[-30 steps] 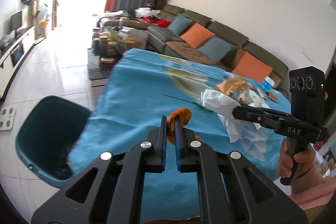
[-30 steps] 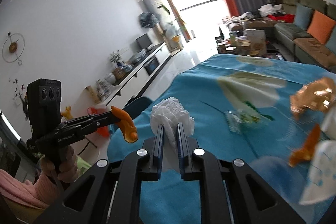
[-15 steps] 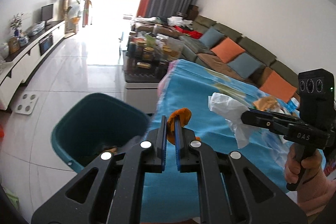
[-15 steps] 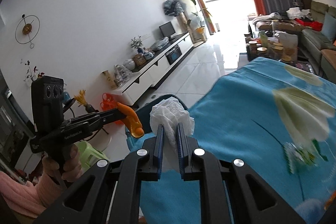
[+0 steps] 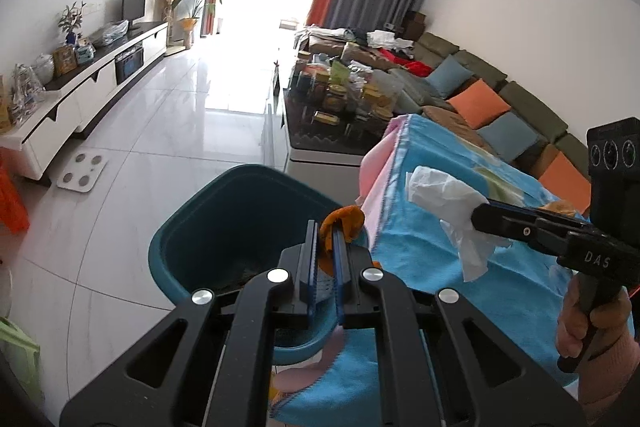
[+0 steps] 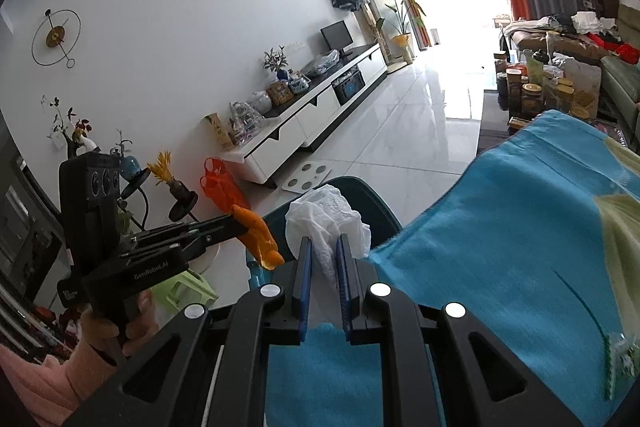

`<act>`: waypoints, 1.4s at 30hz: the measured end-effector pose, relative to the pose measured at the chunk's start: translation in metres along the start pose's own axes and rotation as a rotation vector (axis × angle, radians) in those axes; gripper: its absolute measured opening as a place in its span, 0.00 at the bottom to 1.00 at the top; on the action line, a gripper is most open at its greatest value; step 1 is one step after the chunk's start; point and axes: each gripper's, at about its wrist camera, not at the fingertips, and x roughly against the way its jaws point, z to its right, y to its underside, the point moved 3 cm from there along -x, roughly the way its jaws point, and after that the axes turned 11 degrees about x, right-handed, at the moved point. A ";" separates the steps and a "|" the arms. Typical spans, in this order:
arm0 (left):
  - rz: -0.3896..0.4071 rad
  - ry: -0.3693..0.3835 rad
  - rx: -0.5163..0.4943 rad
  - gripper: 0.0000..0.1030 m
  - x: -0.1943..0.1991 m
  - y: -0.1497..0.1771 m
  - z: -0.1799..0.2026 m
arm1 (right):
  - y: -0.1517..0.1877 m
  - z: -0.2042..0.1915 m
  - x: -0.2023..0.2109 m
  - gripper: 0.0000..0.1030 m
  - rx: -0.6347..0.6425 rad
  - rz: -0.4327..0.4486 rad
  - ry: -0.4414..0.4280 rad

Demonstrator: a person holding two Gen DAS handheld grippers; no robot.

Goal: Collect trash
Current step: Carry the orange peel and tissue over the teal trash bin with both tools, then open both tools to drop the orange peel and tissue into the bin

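Note:
My left gripper (image 5: 324, 227) is shut on a piece of orange peel (image 5: 345, 222), which it holds over the near rim of a teal trash bin (image 5: 208, 223) on the floor. My right gripper (image 6: 323, 242) is shut on a crumpled white tissue (image 6: 326, 215), held above the corner of the table with the blue cloth (image 6: 500, 239). The teal trash bin (image 6: 372, 201) shows just past the tissue. Each view also catches the other tool: the right gripper (image 5: 478, 214) with the white tissue (image 5: 444, 193), and the left gripper (image 6: 236, 219) with the orange peel (image 6: 260, 239).
A coffee table (image 5: 320, 143) crowded with jars stands beyond the bin, and a sofa (image 5: 492, 95) with cushions runs along the right wall. A white TV cabinet (image 5: 80, 103) lines the left wall. A bathroom scale (image 5: 82, 173) lies on the tiled floor. A green stool (image 6: 184, 287) sits low at left.
Both grippers have swung left off the blue-clothed table toward the teal bin, still holding the peel and the tissue. The bin now sits right beyond the left fingers.

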 end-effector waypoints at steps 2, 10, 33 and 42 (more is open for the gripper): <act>-0.002 -0.010 0.009 0.07 -0.003 0.001 -0.004 | -0.002 -0.001 -0.007 0.11 -0.001 -0.006 -0.002; -0.018 -0.049 0.045 0.07 -0.020 -0.001 -0.023 | -0.007 -0.007 -0.039 0.11 -0.004 -0.048 -0.003; -0.084 -0.137 0.111 0.10 -0.084 0.000 -0.042 | -0.009 0.003 -0.109 0.23 -0.093 -0.191 0.012; -0.062 -0.119 0.132 0.31 -0.081 0.000 -0.040 | -0.006 0.007 -0.094 0.30 -0.107 -0.164 0.007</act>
